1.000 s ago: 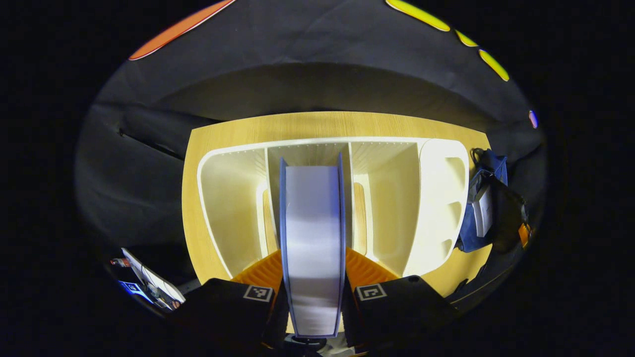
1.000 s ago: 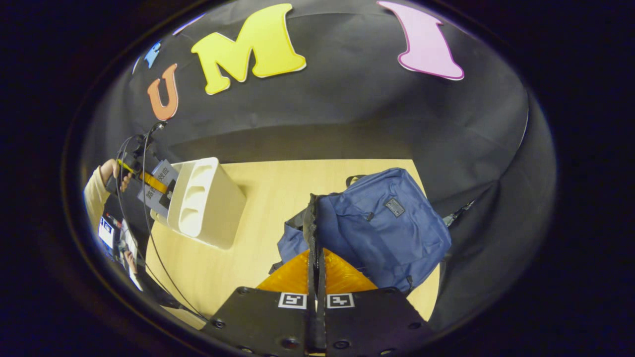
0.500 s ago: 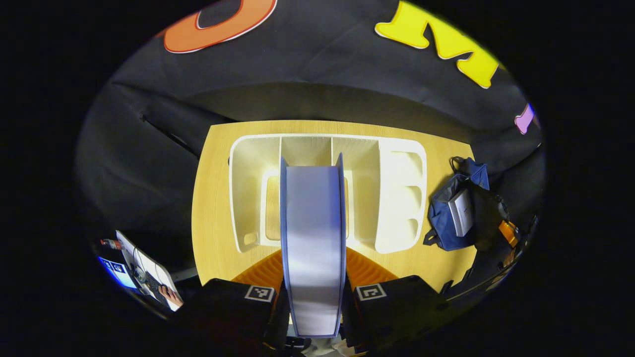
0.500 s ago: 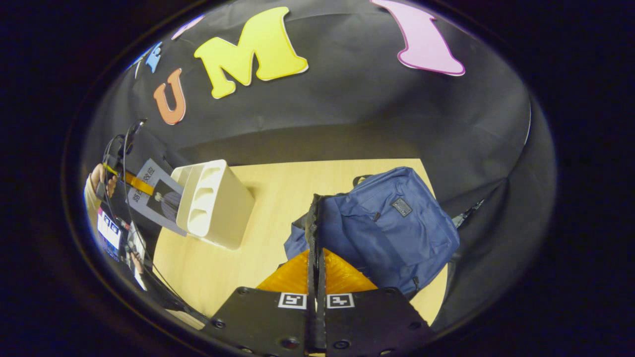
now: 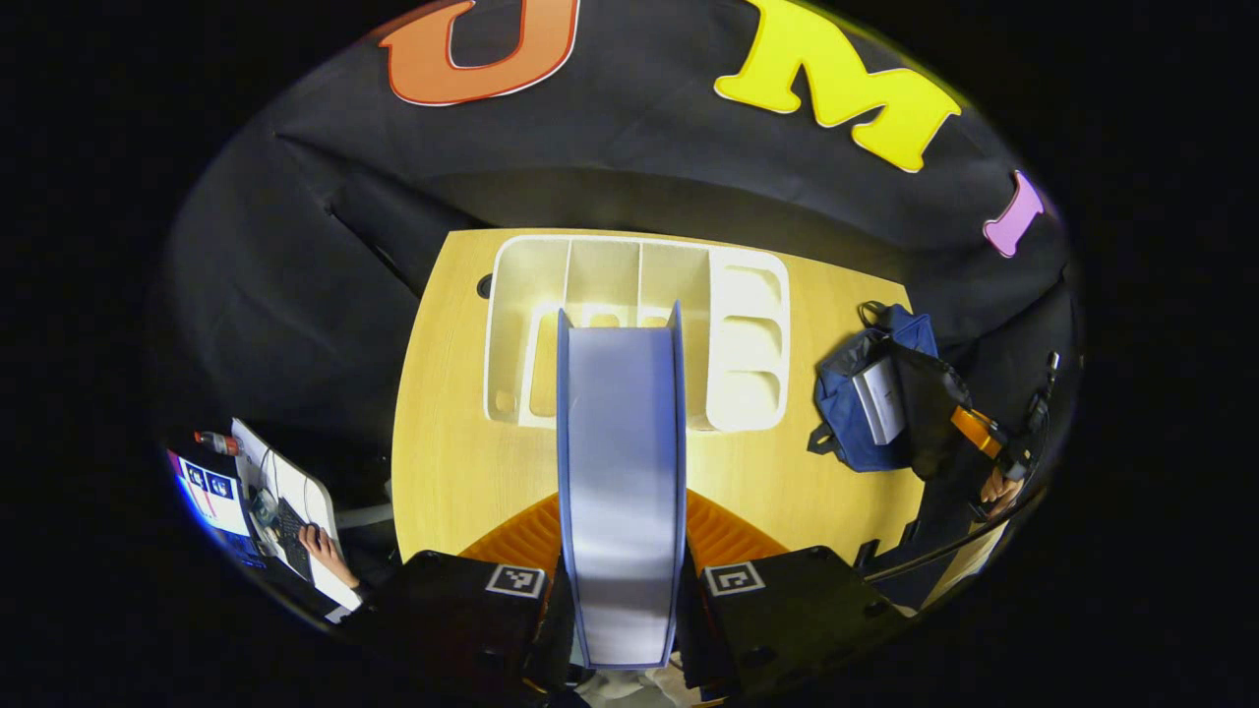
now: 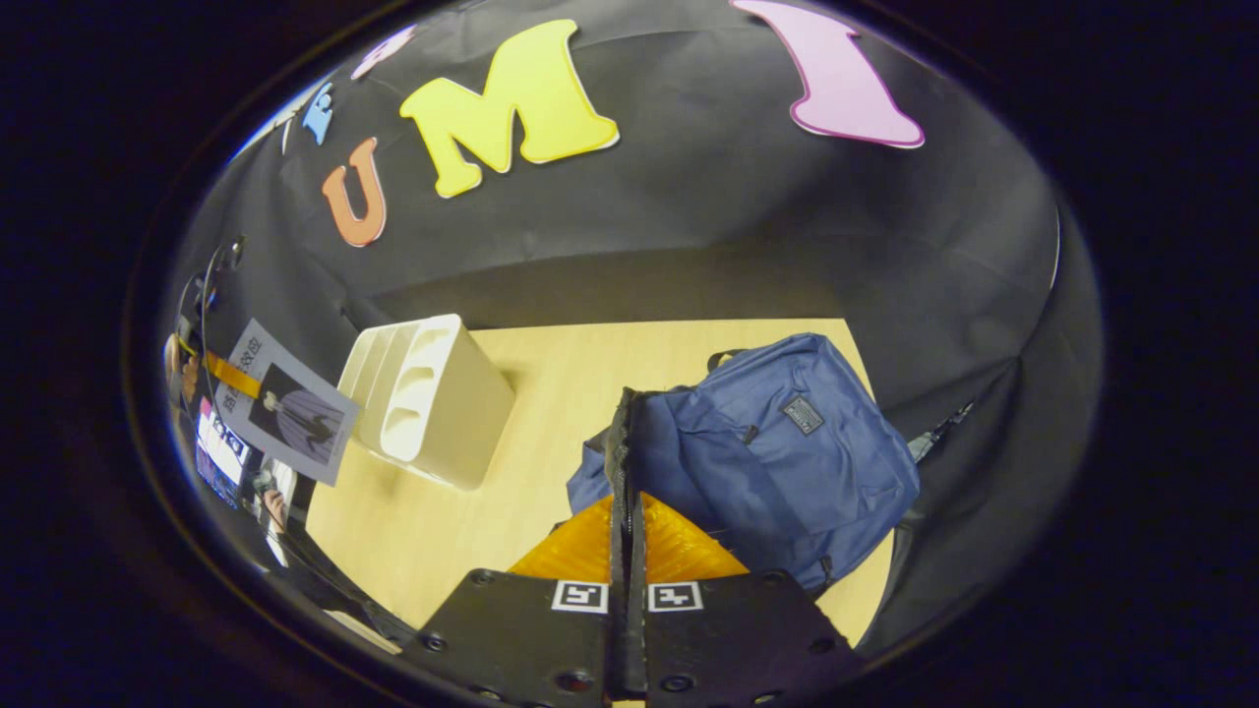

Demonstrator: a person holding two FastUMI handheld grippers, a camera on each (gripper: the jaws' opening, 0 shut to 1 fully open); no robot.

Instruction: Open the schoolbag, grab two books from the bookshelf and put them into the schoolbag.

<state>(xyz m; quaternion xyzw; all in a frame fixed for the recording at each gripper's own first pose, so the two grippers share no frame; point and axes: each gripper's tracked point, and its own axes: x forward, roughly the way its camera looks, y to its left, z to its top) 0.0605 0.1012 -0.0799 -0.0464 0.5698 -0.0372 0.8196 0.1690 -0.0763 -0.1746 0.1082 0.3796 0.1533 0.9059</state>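
left gripper clamps a book above the bookshelf; right gripper pinches the schoolbag flap open; next, carry it into the bag.

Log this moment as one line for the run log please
left gripper: shut on book, above table | right gripper: shut on schoolbag's opening edge | bookshelf: no books visible | schoolbag: one book inside

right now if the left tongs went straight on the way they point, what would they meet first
Probably the white bookshelf: the book held in the left tongs points at its middle slots, though depth is unclear.
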